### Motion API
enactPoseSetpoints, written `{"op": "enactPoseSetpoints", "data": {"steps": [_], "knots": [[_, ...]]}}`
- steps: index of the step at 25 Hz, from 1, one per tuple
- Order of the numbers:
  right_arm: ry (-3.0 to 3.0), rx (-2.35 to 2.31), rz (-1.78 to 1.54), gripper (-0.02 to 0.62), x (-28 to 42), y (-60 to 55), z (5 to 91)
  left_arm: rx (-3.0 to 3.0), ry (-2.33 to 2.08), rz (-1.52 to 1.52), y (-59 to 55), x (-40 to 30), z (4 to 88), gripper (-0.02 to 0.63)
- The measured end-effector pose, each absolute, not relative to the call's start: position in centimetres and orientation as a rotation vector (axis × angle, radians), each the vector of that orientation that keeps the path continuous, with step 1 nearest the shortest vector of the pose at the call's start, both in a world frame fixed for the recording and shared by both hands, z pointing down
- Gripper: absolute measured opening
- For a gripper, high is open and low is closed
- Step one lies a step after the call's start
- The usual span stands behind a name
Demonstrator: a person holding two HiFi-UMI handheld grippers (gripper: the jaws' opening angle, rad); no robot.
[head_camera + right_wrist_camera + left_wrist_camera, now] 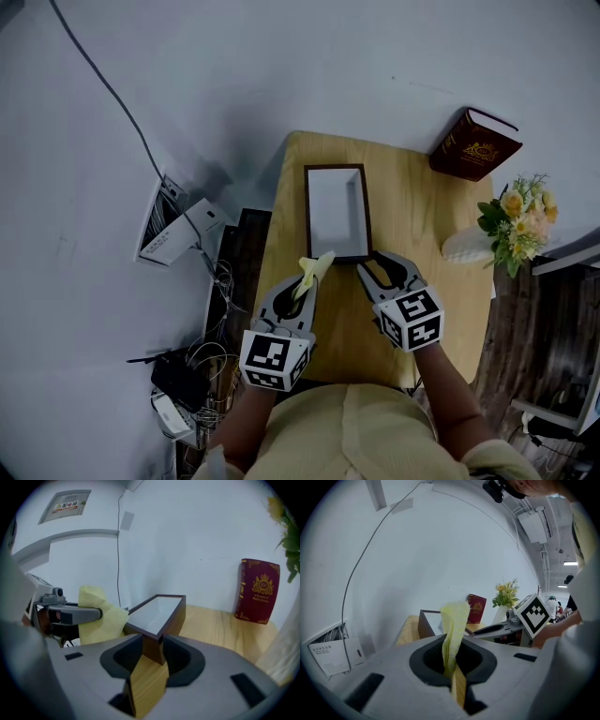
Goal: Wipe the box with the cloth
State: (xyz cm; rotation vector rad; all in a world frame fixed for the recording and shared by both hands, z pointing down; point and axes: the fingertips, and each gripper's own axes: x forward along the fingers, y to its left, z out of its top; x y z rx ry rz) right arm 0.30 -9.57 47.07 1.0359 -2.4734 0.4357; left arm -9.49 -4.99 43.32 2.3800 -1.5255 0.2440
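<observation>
The soft cloth (315, 268) is pinched by the left gripper (305, 287). The stiff box (337, 211) is best held at the corner inside the spread right gripper (380, 268).

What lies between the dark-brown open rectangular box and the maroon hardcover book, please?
Only bare light wooden tabletop, clearest in the head view.

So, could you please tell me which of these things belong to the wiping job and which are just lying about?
In the job: box; yellow cloth, clamped in the left gripper; right gripper, open around the box's near corner.
Lying about: red book; flowers; cables on the floor.
</observation>
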Motion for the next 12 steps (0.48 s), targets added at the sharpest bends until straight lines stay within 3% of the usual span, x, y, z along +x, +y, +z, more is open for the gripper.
{"op": "enactPoseSetpoints", "data": {"steps": [12], "knots": [[-2.515,0.909,0.395,0.103,-3.4,-6.5,47.2,2.306,-1.618,0.258,-5.2,-11.6,43.9,0.028]]}}
